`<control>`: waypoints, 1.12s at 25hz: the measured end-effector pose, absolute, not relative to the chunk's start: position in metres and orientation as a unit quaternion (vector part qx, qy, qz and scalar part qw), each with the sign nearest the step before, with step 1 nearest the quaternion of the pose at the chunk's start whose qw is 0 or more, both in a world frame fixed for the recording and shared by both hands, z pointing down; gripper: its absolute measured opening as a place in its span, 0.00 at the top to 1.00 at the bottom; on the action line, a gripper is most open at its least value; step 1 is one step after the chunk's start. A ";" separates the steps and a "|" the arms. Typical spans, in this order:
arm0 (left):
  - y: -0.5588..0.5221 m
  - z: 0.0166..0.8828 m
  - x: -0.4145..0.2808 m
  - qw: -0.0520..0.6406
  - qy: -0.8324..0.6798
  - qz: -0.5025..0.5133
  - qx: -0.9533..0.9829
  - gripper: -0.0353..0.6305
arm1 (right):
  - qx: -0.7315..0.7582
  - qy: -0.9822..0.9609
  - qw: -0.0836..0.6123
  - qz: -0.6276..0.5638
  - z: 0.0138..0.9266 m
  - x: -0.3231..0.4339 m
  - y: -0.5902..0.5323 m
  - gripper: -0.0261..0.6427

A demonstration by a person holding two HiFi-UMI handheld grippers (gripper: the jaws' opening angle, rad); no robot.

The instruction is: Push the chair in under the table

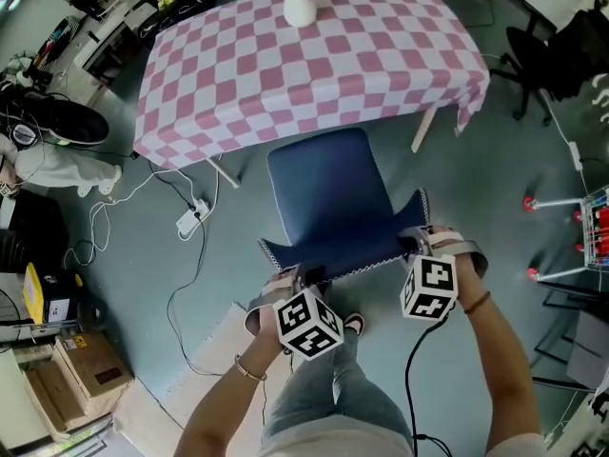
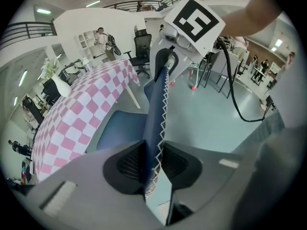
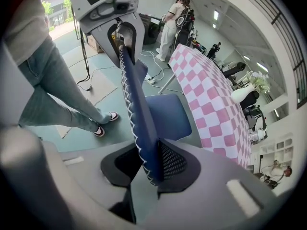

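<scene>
A blue chair (image 1: 328,193) stands facing the table (image 1: 314,65), which has a pink-and-white checked cloth; the front of its seat reaches the table's near edge. In the head view my left gripper (image 1: 300,276) is shut on the left end of the backrest's (image 1: 343,250) top edge, and my right gripper (image 1: 419,241) is shut on the right end. In the left gripper view the stitched backrest edge (image 2: 158,104) runs between my left gripper's (image 2: 152,162) pads. The right gripper view shows that edge (image 3: 136,104) pinched in my right gripper (image 3: 151,164). A white vase (image 1: 298,3) stands on the table.
A power strip (image 1: 190,219) with cables lies on the floor left of the chair. A black office chair (image 1: 542,55) stands right of the table, and a wire cart (image 1: 595,227) is at the far right. Cardboard boxes (image 1: 86,369) sit at the lower left. My legs (image 3: 57,95) are behind the chair.
</scene>
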State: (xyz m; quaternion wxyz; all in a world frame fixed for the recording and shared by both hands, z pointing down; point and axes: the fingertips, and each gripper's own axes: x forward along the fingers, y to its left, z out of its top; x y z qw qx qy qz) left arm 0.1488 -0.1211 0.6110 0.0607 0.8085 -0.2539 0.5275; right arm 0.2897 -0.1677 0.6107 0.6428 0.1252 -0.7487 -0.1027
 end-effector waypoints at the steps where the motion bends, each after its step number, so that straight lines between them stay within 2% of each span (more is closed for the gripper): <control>1: -0.127 0.611 0.145 0.061 -0.256 0.528 0.807 0.83 | 0.124 -0.752 0.639 -0.101 0.610 0.284 -0.173 0.82; 28: -0.245 0.611 0.072 0.044 -0.289 0.529 0.797 0.80 | 0.131 -0.763 0.627 -0.089 0.610 0.213 -0.279 0.82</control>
